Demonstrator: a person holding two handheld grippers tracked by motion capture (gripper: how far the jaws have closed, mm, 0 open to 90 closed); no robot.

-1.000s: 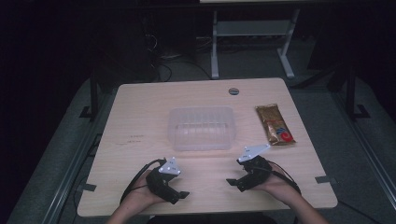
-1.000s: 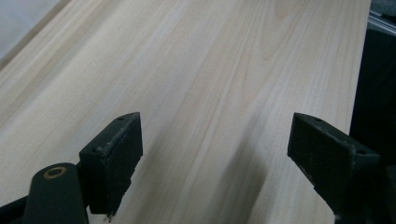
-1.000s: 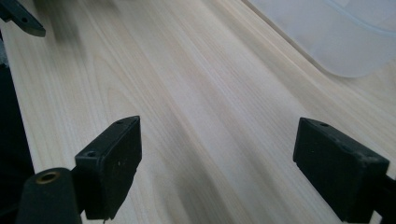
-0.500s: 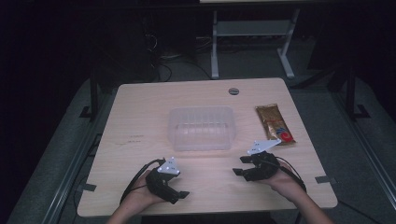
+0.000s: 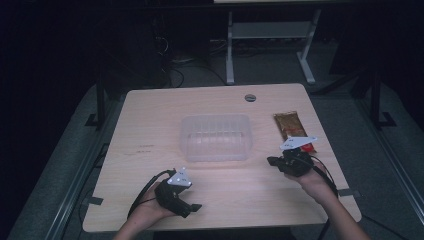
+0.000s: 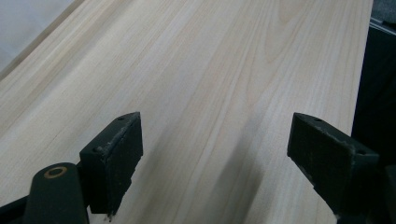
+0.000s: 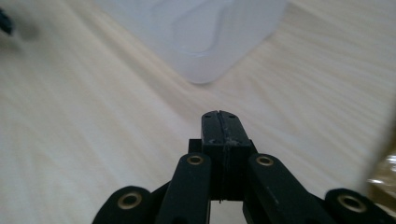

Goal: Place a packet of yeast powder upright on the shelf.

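Note:
A clear plastic container [image 5: 215, 137] stands empty at the middle of the wooden table [image 5: 150, 125]. To its right a brown snack packet [image 5: 291, 130] lies flat. My right gripper [image 5: 273, 161] is shut with nothing in it and sits just in front of the packet, with its jaws toward the container's right corner. In the right gripper view the pressed-together jaws of the right gripper [image 7: 219, 116] point at the container [image 7: 201, 32], and the packet [image 7: 385, 175] shows at the right edge. My left gripper [image 5: 192, 206] rests near the front edge. Its jaws stand wide open over bare wood in the left gripper view [image 6: 215, 135].
A round cable hole [image 5: 250, 97] sits near the table's far edge. The table's front edge [image 6: 359, 93] runs close beside the left gripper. Behind the table stands a white metal frame [image 5: 270, 35] on the dark floor.
My right gripper has moved right and away from the person, up to the near end of the packet. The left gripper has barely shifted.

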